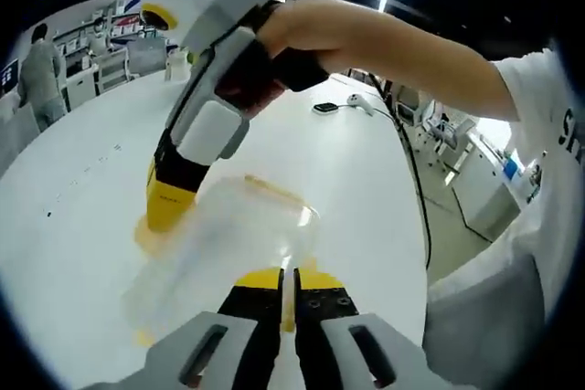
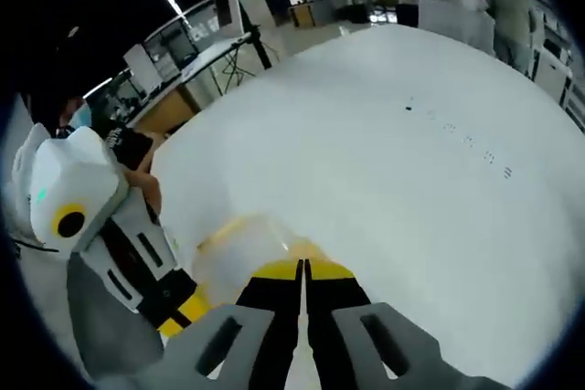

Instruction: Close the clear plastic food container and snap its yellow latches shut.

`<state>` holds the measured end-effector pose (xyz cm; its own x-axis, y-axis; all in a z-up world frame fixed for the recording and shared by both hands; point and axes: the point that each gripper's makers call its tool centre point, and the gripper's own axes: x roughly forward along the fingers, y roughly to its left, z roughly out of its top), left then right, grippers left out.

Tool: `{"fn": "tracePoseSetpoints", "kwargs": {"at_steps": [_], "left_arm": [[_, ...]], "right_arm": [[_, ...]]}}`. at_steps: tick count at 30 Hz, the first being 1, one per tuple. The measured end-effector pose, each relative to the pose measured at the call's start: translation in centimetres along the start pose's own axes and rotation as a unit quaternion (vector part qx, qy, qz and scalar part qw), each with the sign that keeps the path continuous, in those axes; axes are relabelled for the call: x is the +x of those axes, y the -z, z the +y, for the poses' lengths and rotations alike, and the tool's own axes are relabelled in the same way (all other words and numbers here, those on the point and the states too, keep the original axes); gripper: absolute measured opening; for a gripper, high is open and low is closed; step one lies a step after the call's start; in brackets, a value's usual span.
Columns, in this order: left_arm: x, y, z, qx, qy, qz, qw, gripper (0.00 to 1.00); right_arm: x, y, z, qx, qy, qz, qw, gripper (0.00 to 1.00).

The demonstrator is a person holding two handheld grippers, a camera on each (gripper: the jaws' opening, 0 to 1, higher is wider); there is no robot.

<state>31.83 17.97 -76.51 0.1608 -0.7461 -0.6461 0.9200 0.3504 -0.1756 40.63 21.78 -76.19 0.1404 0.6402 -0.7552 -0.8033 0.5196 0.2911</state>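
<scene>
The clear plastic food container (image 1: 228, 235) lies on the white table (image 1: 82, 180), its lid down over it. My left gripper (image 1: 288, 282) is shut, its yellow-tipped jaws pressed against the container's near side. My right gripper (image 1: 166, 212), held by a hand, comes down from above with its jaws shut. It presses at the far left side, by a yellow latch (image 1: 146, 237). In the right gripper view the container (image 2: 239, 253) sits just beyond my shut right gripper (image 2: 303, 269). My left gripper (image 2: 178, 315) touches it from the lower left.
A dark flat device (image 1: 324, 108) with a cable and a white object (image 1: 361, 100) lie far across the table. The table's edge (image 1: 416, 226) runs along the right, with floor beyond. A person (image 1: 37, 70) stands by shelves in the background.
</scene>
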Motion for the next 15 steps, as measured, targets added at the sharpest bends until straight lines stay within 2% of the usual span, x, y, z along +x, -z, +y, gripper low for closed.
{"fn": "tracePoseSetpoints", "kwargs": {"at_steps": [9,15], "left_arm": [[-0.2,0.1,-0.3,0.005,-0.001,-0.001,1.0,0.0],[-0.3,0.1,-0.5,0.011,-0.002,-0.002,0.9999,0.0]], "right_arm": [[1.1,0.6,-0.9,0.004,0.019,0.017,0.9997,0.0],[0.6,0.3,-1.5,0.005,0.028,0.018,0.9994,0.0]]}}
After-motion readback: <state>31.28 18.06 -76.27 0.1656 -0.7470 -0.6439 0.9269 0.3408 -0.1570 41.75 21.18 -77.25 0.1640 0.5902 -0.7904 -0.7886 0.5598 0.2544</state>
